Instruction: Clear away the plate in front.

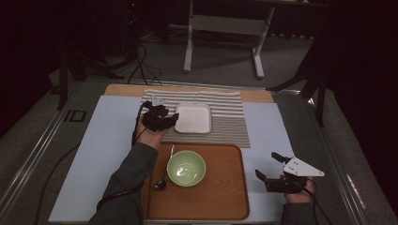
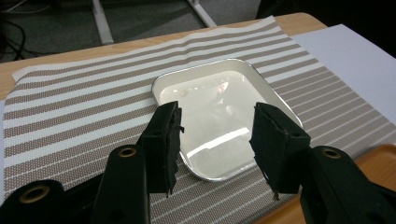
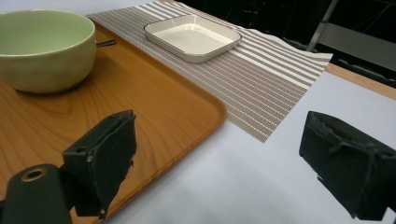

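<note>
One white dish (image 1: 193, 117) on striped mat (image 1: 230, 123); one green bowl (image 1: 186, 168), one spoon (image 1: 161, 182) on tray (image 1: 225, 187). Left gripper (image 1: 174, 116) part-open over dish, empty; right gripper (image 1: 267, 167) wide, empty.

Left tongs (image 1: 174, 118) reach forward, jaws apart; right tongs (image 1: 266, 165) rest wide open.

Lighting: dim overall, dark surroundings in high view. Glare: white dish (image 2: 224, 126) reflects overhead light. Focus: near jaws slightly soft; table surfaces sharp.
</note>
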A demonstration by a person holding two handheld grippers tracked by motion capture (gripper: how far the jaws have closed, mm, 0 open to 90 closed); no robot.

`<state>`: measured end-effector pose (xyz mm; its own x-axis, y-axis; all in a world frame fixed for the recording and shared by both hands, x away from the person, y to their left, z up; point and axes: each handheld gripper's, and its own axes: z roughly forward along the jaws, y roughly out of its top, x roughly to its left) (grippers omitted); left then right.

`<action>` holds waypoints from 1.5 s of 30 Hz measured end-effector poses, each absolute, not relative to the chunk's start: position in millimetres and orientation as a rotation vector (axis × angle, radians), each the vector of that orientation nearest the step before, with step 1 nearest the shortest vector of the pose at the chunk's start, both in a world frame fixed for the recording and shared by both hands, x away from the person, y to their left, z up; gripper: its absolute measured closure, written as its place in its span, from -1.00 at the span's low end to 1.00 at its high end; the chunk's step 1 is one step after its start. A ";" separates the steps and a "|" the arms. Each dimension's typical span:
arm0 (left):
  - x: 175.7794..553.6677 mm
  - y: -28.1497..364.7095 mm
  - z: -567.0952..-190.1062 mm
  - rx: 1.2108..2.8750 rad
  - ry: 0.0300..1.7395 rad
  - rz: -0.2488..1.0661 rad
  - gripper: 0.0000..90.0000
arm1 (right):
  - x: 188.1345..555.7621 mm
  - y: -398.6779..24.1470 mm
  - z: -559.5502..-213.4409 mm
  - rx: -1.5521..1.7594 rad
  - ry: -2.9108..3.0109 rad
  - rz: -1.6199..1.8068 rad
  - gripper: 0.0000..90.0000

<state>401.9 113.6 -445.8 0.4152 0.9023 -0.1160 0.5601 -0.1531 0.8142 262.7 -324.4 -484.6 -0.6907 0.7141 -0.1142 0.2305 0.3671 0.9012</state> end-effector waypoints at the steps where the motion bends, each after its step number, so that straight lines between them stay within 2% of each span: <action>1: 401.9 113.6 -445.8 1.835 1.256 0.516 0.17 | 262.7 -324.4 -484.6 0.815 2.138 1.293 -0.77; 21: 436.7 103.9 -478.9 1.877 1.345 0.486 0.18 | 263.1 -324.4 -484.6 0.815 2.140 1.295 -0.76; 27: 446.3 99.3 -495.0 1.942 1.377 0.500 0.26 | 263.5 -324.7 -484.7 0.816 2.140 1.296 -0.76; 38: 457.4 100.4 -510.7 1.958 1.461 0.429 0.31 | 264.0 -324.6 -485.0 0.816 2.144 1.295 -0.77; 45: 461.0 100.2 -518.8 1.964 1.501 0.375 0.49 | 263.9 -324.7 -484.9 0.816 2.144 1.295 -0.77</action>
<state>461.0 100.2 -518.8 0.3104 0.9392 -0.1469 0.7594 -0.1521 0.6326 263.9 -324.7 -484.9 -0.6942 0.7113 -0.1101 0.2337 0.3674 0.9002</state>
